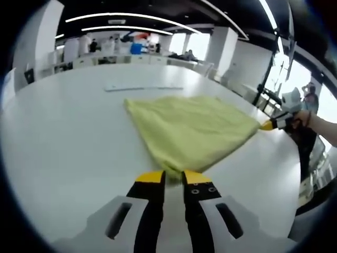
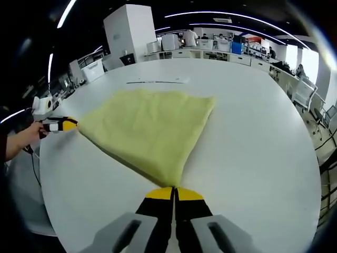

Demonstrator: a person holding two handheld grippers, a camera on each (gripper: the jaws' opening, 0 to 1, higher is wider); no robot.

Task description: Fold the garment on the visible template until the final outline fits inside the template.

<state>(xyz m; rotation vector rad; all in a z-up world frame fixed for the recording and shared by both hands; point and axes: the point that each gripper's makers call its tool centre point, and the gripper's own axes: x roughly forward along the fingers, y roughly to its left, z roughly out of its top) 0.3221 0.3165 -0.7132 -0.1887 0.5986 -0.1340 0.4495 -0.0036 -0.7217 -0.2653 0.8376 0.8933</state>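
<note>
Nearest the lens in the left gripper view: left gripper (image 1: 174,178), black jaws with yellow tips, drawn close together and clenched on one corner of the yellow garment (image 1: 192,130). No brand, label or writing legible anywhere on tool or cloth.

Soft, matte, slightly fuzzy cloth, pale yellow, spread flat in a rough four-cornered shape on the white table (image 1: 63,147); smooth, glossy tabletop with a rounded edge. Faint thin outline marks on the table beyond the far edge of the cloth (image 1: 141,87), too slight to read as anything more.

Same arrangement from the right gripper view: right gripper (image 2: 174,191), yellow-tipped jaws nearly shut, pinching another corner of the garment (image 2: 150,129), which fans out away from the tips across the table (image 2: 253,147).

Seen at the right of the left gripper view: the other gripper's yellow tip at the cloth's far corner, held by a hand (image 1: 308,119). Seen at the left of the right gripper view: the opposite tool likewise at a corner, with a hand (image 2: 23,138) behind it.

Beyond the table, an open office with white desks, a white pillar (image 2: 129,31) and long ceiling light strips (image 1: 131,17).
</note>
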